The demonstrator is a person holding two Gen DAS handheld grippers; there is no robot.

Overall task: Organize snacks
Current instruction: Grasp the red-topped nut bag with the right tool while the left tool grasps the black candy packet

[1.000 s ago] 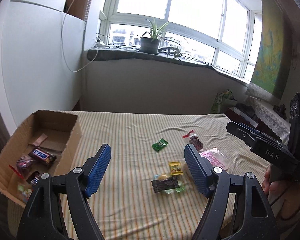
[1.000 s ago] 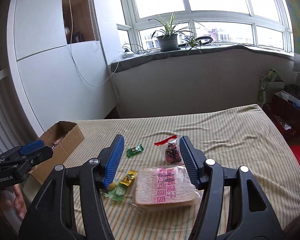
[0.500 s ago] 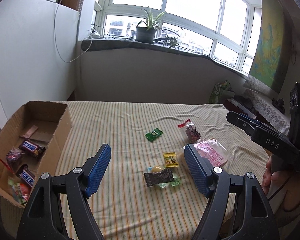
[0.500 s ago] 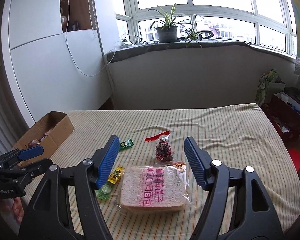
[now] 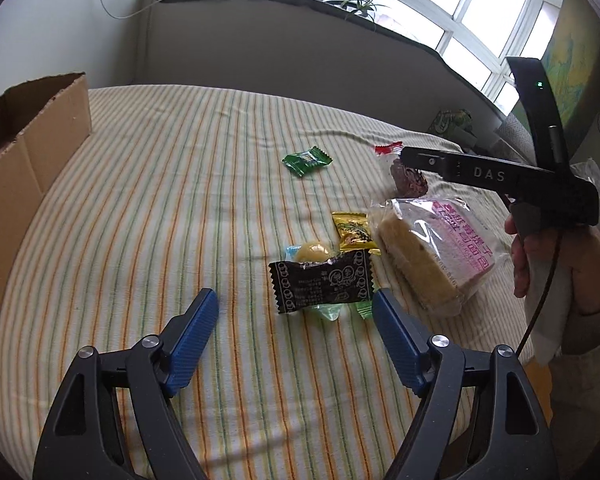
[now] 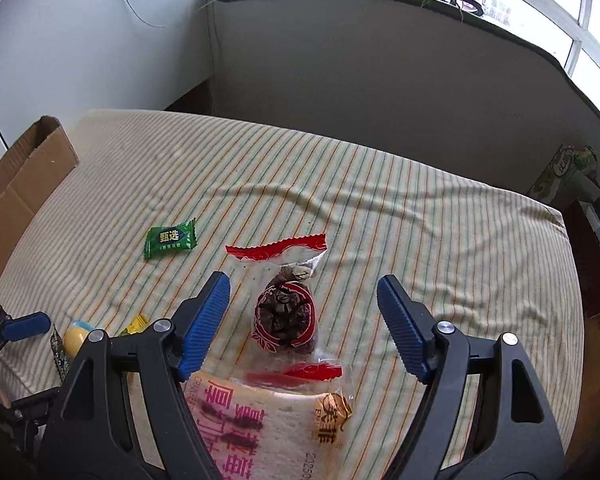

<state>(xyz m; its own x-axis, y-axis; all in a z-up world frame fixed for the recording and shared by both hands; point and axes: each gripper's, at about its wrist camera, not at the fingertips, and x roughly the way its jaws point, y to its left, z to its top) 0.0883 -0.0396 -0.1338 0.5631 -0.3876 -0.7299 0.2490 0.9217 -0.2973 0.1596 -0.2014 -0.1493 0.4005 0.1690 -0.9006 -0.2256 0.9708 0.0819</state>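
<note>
My left gripper (image 5: 294, 306) is open and empty, low over the striped cloth, with a black snack packet (image 5: 324, 282) just ahead between its fingers. A yellow ball candy (image 5: 313, 251), a yellow packet (image 5: 354, 232) and a bagged bread slice (image 5: 432, 248) lie around it. My right gripper (image 6: 304, 292) is open and empty, its fingers either side of a clear bag of dark dried fruit (image 6: 285, 312) with a red top. The bread slice (image 6: 260, 424) lies below it. A green candy (image 6: 170, 238) lies to the left; it also shows in the left wrist view (image 5: 306, 161).
A cardboard box (image 5: 24, 160) stands at the left edge of the table; it also shows in the right wrist view (image 6: 18, 196). The striped tablecloth (image 6: 420, 208) has wrinkles at the back. A low wall with a plant-lined window sill runs behind.
Both grippers have dropped and tilted down toward the table. The left moved close to the black packet; the right moved forward over the bread to straddle the dried-fruit bag.
</note>
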